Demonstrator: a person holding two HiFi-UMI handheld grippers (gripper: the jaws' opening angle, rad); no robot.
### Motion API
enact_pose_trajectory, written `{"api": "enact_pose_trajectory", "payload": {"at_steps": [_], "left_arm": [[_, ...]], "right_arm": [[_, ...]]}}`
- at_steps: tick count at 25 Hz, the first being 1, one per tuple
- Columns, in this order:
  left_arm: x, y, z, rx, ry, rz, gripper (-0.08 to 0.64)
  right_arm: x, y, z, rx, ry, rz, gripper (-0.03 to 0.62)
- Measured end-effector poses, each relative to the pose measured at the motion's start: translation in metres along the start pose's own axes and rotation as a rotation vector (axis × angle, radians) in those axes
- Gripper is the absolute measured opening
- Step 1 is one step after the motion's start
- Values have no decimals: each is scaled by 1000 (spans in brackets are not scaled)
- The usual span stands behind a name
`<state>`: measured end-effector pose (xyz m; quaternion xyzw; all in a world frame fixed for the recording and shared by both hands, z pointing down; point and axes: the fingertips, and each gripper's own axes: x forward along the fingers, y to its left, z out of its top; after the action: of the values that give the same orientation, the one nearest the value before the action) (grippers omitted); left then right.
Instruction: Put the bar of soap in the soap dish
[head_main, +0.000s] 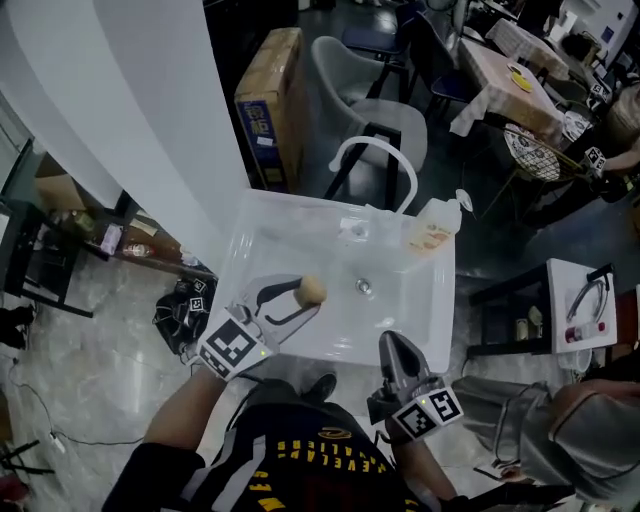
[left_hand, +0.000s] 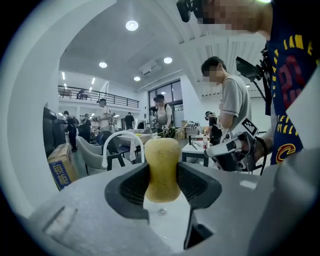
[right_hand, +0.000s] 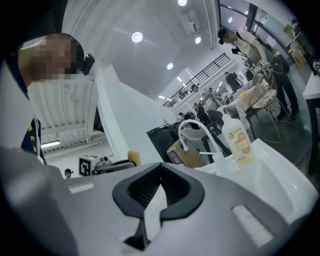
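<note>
A yellow-tan bar of soap (head_main: 312, 290) (left_hand: 162, 169) is clamped between the dark pads of my left gripper (head_main: 300, 293) (left_hand: 162, 182), which is shut on it above the left half of the white sink (head_main: 270, 225). The soap also shows small in the right gripper view (right_hand: 133, 157). My right gripper (head_main: 397, 350) (right_hand: 161, 192) hangs at the sink's front edge, jaws shut and empty. No soap dish is visible in any view.
A white curved faucet (head_main: 385, 160) (right_hand: 192, 131) stands at the sink's back rim, with an orange-labelled pump bottle (head_main: 433, 232) (right_hand: 238, 138) to its right. The drain (head_main: 364, 287) lies mid-basin. A cardboard box (head_main: 270, 100) and chair (head_main: 370, 95) stand behind. People stand in the background.
</note>
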<state>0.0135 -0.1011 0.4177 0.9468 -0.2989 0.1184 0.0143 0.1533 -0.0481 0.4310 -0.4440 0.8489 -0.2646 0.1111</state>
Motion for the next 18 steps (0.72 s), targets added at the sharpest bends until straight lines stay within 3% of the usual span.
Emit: {"api": "enact_pose_trajectory", "payload": {"at_steps": [9,18], "left_arm": [[23,68,-19,57,81,36,179],[65,131,-45,92,155,-17,179]], "right_arm": [[28,-25,4,19,15,-19,3],[64,-39,18,14,-9,-83,2]]}}
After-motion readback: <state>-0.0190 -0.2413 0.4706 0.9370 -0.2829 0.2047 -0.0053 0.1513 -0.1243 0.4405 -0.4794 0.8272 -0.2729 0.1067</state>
